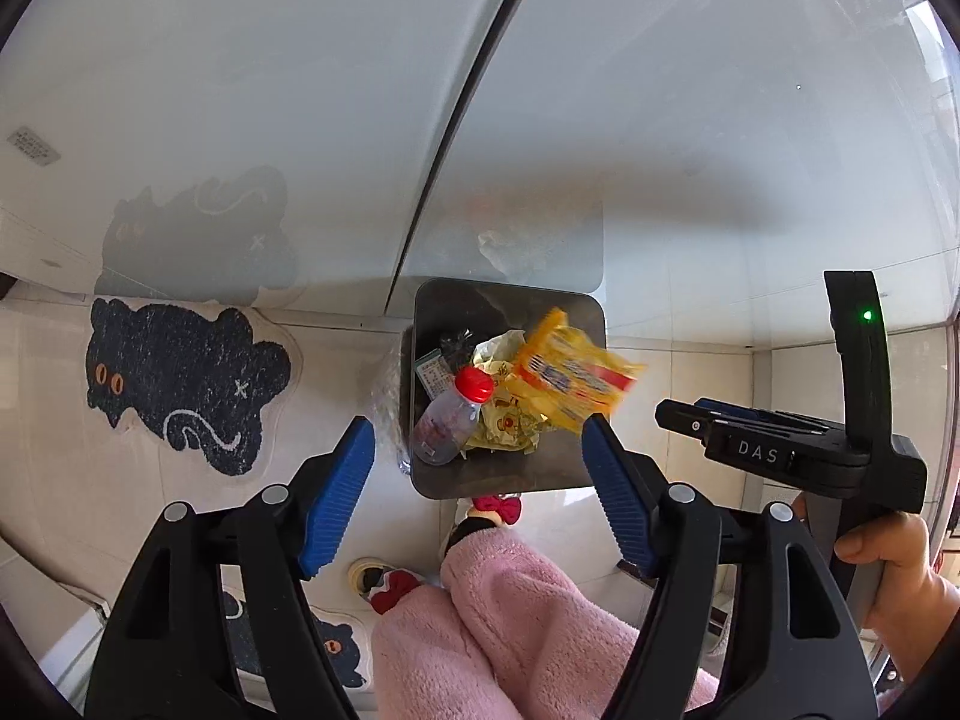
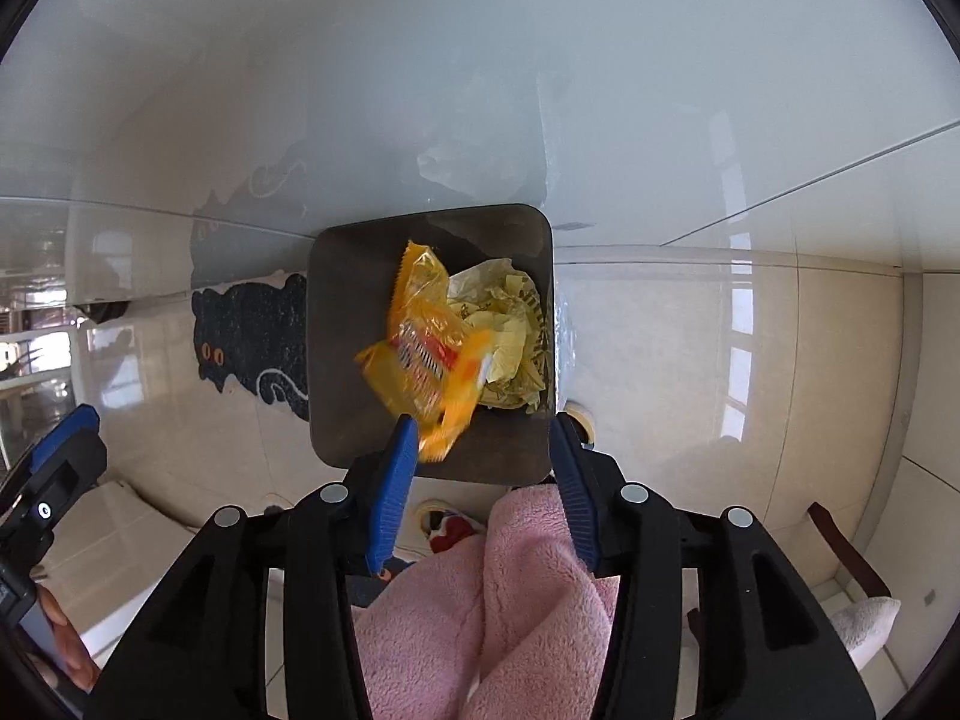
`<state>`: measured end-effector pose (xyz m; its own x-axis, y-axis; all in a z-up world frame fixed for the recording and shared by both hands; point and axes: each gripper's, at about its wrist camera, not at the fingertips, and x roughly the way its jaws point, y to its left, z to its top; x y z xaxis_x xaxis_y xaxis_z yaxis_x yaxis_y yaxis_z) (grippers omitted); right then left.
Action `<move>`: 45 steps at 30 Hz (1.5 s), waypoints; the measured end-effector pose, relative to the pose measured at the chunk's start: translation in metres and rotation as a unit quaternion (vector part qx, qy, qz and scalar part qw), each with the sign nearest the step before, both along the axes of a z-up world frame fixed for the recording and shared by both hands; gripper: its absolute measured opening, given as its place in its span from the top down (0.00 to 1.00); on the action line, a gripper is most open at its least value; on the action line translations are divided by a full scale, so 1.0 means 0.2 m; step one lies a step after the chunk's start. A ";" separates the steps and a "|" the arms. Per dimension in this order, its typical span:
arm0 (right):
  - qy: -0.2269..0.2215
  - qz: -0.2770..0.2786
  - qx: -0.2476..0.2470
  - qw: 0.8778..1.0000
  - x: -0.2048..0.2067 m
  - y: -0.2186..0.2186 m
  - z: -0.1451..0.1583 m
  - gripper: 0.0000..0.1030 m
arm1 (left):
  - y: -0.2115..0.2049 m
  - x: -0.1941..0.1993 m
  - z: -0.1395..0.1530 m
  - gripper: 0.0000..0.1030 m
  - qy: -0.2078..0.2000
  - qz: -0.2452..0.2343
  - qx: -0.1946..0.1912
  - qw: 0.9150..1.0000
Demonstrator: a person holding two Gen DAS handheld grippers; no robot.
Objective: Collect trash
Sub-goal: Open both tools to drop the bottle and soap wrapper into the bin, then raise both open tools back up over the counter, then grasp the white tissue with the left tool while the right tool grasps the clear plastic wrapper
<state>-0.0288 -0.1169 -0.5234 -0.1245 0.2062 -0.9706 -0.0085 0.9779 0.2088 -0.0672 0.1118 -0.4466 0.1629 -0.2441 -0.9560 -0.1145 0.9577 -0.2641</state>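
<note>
Floor tiles (image 2: 690, 360) and a black cat-shaped mat (image 1: 174, 378) are seen below both downward-pointing grippers, with a dark square bin (image 2: 336, 372) ahead of the fingertips. Inside the bin, crumpled yellow paper (image 2: 510, 324) and a red-capped bottle (image 1: 450, 420) are seen just beyond the left gripper (image 1: 477, 462), whose jaws are spread wide with nothing held. An orange snack wrapper (image 2: 420, 354) is shown blurred over the bin, just ahead of the right gripper (image 2: 483, 438), whose parted jaws are not clamped on it.
</note>
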 end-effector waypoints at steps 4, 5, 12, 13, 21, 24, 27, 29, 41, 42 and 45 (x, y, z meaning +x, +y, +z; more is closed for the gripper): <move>-0.006 -0.013 0.010 1.000 -0.04 -0.04 0.09 0.46 | 0.02 -0.05 0.07 0.27 -0.007 0.003 -0.006 1.000; -0.011 -0.018 0.014 1.000 -0.05 -0.06 0.12 0.42 | 0.03 -0.06 0.09 0.26 -0.010 0.003 -0.007 1.000; -0.070 -0.047 0.043 0.996 -0.17 -0.21 0.55 0.10 | 0.02 -0.15 0.41 0.12 -0.061 -0.018 -0.001 0.998; -0.082 -0.044 0.045 0.995 -0.18 -0.21 0.63 0.09 | 0.02 -0.16 0.47 0.11 -0.073 -0.021 0.000 0.997; -0.194 -0.027 0.058 0.979 -0.24 -0.30 1.24 0.03 | -0.05 -0.21 0.97 0.08 -0.176 -0.058 0.013 0.983; -0.236 -0.026 0.059 0.970 -0.21 -0.36 1.46 0.03 | -0.08 -0.18 1.14 0.08 -0.217 -0.075 0.013 0.973; -0.285 -0.027 0.053 0.957 -0.13 -0.43 1.65 0.03 | -0.12 -0.11 1.29 0.08 -0.255 -0.087 0.015 0.963; -0.307 -0.039 0.048 0.950 -0.04 -0.48 1.72 0.03 | -0.15 -0.05 1.36 0.08 -0.275 -0.091 0.020 0.957; -0.350 -0.067 -0.031 0.934 0.58 -0.76 1.78 0.05 | -0.42 0.38 1.44 0.17 -0.301 -0.153 -0.003 0.941; -0.347 -0.067 -0.035 0.935 0.63 -0.79 1.77 0.05 | -0.44 0.41 1.43 0.18 -0.297 -0.154 -0.003 0.942; -0.339 -0.070 -0.046 0.937 0.78 -0.85 1.71 0.05 | -0.49 0.49 1.39 0.19 -0.284 -0.158 -0.001 0.946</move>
